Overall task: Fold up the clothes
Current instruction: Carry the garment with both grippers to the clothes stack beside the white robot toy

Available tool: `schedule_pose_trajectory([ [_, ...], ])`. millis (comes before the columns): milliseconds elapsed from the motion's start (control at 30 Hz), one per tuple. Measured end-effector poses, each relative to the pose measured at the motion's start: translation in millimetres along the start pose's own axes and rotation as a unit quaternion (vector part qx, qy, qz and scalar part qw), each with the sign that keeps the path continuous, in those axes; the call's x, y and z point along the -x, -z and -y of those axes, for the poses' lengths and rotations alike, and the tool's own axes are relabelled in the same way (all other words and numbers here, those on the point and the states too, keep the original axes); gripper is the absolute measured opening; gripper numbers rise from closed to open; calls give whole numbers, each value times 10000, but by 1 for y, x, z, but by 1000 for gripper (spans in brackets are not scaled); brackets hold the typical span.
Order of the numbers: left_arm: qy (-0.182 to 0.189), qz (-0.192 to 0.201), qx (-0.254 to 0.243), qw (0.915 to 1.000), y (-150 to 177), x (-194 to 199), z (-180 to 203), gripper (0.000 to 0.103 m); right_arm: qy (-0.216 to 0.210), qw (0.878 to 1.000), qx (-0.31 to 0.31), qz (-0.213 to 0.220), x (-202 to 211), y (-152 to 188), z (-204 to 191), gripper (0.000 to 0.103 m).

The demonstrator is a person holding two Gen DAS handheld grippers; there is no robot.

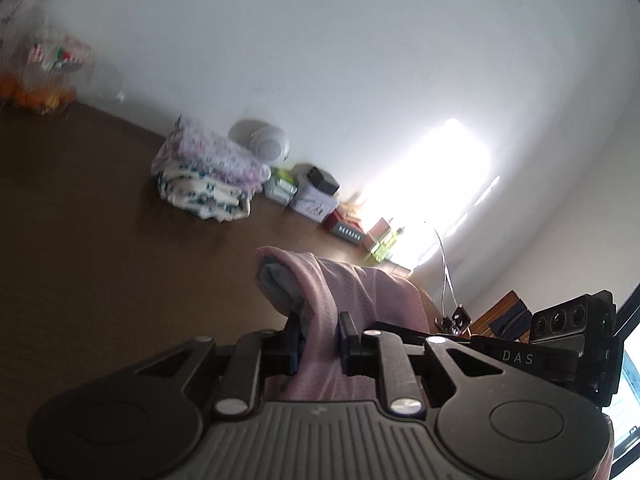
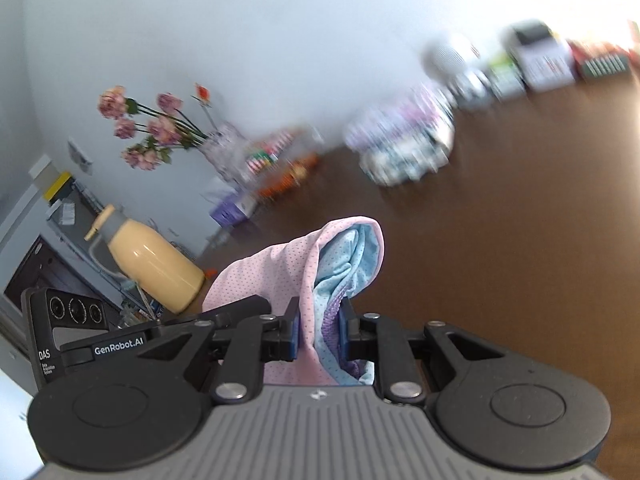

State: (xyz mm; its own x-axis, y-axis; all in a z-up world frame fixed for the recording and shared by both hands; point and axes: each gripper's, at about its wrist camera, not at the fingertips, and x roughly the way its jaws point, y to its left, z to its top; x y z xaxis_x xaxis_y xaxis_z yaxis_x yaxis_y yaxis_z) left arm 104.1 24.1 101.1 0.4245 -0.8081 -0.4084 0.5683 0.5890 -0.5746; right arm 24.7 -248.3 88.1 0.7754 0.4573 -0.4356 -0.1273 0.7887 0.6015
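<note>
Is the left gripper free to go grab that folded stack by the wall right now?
Probably not. The left gripper is shut on the pink garment, so it would have to let go first. The bare table between it and the folded stack looks unobstructed.

We are wearing no sleeves in view; our left gripper [image 1: 319, 338] and right gripper [image 2: 319, 330] are showing black bodies, silver screws, ribbed grey plates, "DAS" lettering.

I am counting one pink and blue garment [image 2: 320, 264] and two grippers, my left gripper [image 1: 319, 334] and my right gripper [image 2: 319, 326], both pinching it. I am seeing one stack of folded clothes [image 1: 208, 172] at frame centre, one cream bottle [image 2: 156, 264] at lower left, one bunch of pink flowers [image 2: 148, 128], one white round speaker [image 1: 269, 145], and one brown worktop [image 1: 100, 220].
</note>
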Motion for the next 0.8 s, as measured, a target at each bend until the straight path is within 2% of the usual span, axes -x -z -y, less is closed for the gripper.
schedule_pose_trajectory([
  [133,4,247,-215,9995,-69,-14,5,16,-16,9995,92,295,-20,-68,-16,17],
  [233,-67,375,-297,9988,-117,-37,1,16,160,9984,260,481,-46,-114,-20,17],
  [433,-177,456,-153,9987,-189,-110,-40,16,277,9978,82,604,-116,-188,20,17],
  [600,-195,282,230,9991,-213,-179,-98,16,338,9985,-158,405,-180,-220,76,17],
  [800,-307,19,641,9975,-212,-238,-152,16,365,9976,-587,105,-236,-219,132,17],
])
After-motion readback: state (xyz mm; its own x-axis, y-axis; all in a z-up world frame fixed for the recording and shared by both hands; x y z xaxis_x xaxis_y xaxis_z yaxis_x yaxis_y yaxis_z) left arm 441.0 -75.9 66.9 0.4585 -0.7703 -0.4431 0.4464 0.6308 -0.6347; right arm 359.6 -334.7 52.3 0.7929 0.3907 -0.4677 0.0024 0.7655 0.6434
